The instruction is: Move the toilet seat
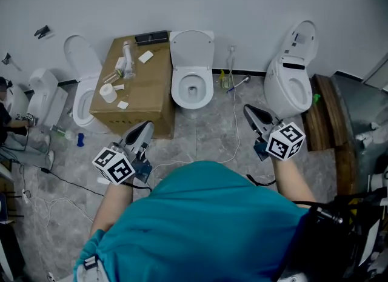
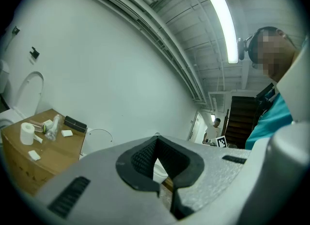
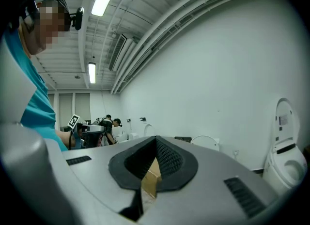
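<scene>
Three toilets line the wall across the upper frame, each with its lid raised. The middle toilet (image 1: 192,83), at top centre, is well apart from both grippers. One cardboard box (image 1: 142,93) stands just left of it. Lower down, the left gripper (image 1: 145,127) and the right gripper (image 1: 248,110) are each pressed together, holding nothing.

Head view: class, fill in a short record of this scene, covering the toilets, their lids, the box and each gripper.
toilets: three along the wall: left toilet, middle toilet, right toilet
lids: all three raised
box: cardboard box on the floor between the left and middle toilets
on box: paper roll and small items
left gripper: shut, empty, touching no toilet
right gripper: shut, empty, touching no toilet
</scene>
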The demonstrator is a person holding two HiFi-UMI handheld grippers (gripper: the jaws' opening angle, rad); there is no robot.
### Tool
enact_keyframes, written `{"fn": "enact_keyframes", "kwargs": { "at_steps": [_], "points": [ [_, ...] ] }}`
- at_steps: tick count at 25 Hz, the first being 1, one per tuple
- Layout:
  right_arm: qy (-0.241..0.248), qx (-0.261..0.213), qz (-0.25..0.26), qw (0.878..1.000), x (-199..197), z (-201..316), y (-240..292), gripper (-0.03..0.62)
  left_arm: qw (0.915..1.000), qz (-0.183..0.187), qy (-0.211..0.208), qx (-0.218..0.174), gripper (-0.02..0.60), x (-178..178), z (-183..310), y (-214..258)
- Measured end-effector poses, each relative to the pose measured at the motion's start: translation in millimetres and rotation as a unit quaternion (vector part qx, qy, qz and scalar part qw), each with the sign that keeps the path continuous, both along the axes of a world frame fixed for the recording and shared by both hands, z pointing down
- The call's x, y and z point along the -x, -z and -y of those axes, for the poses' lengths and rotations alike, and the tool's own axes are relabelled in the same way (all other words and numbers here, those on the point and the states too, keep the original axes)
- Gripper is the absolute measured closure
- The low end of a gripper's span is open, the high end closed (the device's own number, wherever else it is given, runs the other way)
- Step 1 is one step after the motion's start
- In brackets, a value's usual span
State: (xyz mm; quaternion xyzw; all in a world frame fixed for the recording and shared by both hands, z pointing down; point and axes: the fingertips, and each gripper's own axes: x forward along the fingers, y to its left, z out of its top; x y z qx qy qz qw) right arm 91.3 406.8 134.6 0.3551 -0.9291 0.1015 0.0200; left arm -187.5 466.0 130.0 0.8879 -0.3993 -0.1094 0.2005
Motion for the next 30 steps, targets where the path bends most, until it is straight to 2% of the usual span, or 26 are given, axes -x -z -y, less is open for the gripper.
{"fn": "enact_keyframes", "kwargs": {
  "at_steps": [13, 17, 24, 30],
  "points": [
    [0.013, -0.005, -0.01, 1.0, -114, 4, -3, 0.597, 0.9998, -0.002, -0.021, -0.002, 0.58, -128, 17, -5],
    [0.012, 0.004, 0.0, 1.0, -129, 15, -14, 0.597, 0.9995, 0.009, -0.031, 0.002, 0.58, -150, 21, -11],
    [0.021, 0.016, -0.004, 1.0, -96, 46, -28, 0.597, 0.9996, 0.004, -0.027, 0.012, 0.58, -117, 52, -24],
    [0.002, 0.007, -0.014, 1.0, -33, 96, -31, 0.597, 0.998, 0.003, -0.062, 0.009, 0.58, -59, 107, -39]
  ]
}}
